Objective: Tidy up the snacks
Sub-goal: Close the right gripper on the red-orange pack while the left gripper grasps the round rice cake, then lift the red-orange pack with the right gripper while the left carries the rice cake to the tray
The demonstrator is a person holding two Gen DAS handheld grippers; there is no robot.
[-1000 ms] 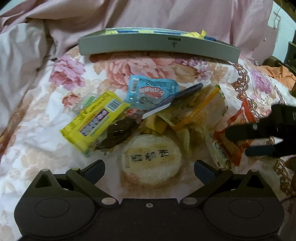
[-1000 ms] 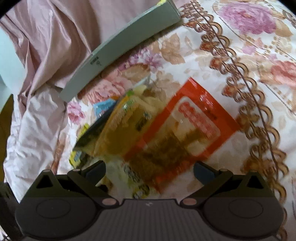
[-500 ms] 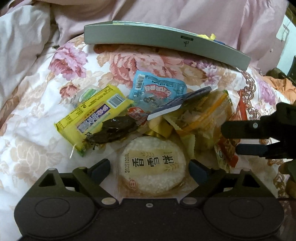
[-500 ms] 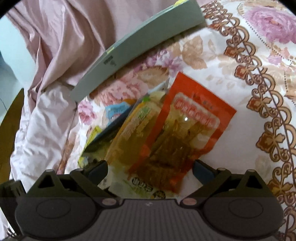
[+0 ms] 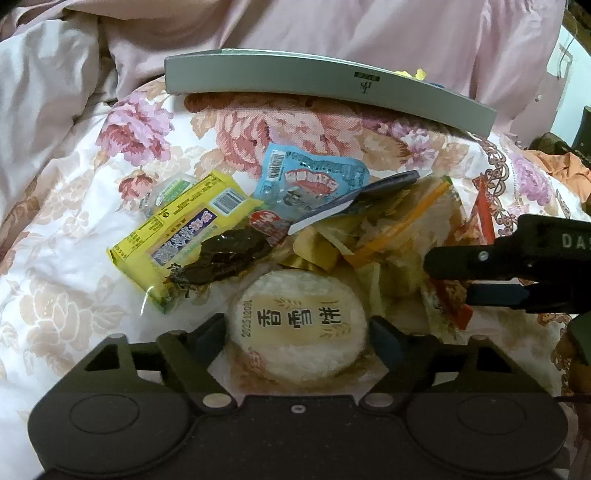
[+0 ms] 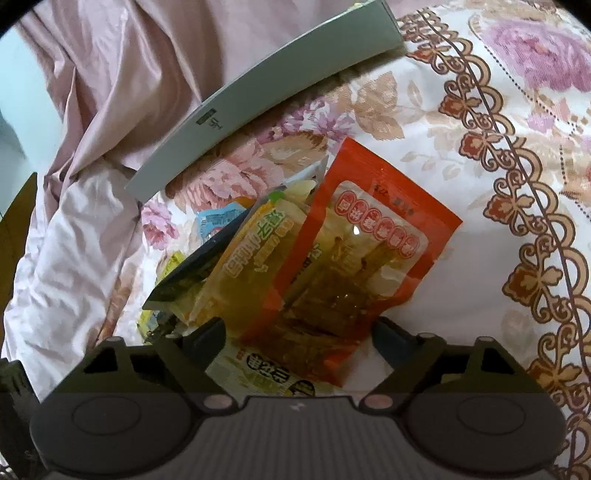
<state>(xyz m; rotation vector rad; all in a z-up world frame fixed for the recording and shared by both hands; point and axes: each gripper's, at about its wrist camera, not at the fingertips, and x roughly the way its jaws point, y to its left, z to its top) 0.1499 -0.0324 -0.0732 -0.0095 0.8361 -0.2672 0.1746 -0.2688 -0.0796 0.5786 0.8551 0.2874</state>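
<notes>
A pile of snack packets lies on a flowered bedspread point(image 5: 55, 280). Nearest to me, a round white rice cracker point(image 5: 295, 306) in clear wrap sits between the fingers of my open left gripper point(image 5: 297, 332). Behind it lie a yellow packet point(image 5: 177, 236), a dark brown packet point(image 5: 221, 258), a light blue packet point(image 5: 314, 181) and a clear yellow-striped bag point(image 5: 399, 229). My right gripper point(image 6: 299, 338) is open, and its fingers straddle the near end of an orange packet point(image 6: 373, 236). In the left wrist view the right gripper point(image 5: 448, 277) reaches in from the right.
A long grey tray point(image 5: 325, 81) lies at the back of the pile, also in the right wrist view as the grey tray point(image 6: 258, 92), with a pink quilt point(image 5: 332, 29) bunched behind it. An orange cloth point(image 5: 561, 166) lies at the far right. Bare bedspread point(image 6: 498, 184) extends right of the orange packet.
Both grippers have moved forward into the pile. My left fingers now flank the rice cracker, and the right fingers have closed in on the orange packet. No packet has moved.
</notes>
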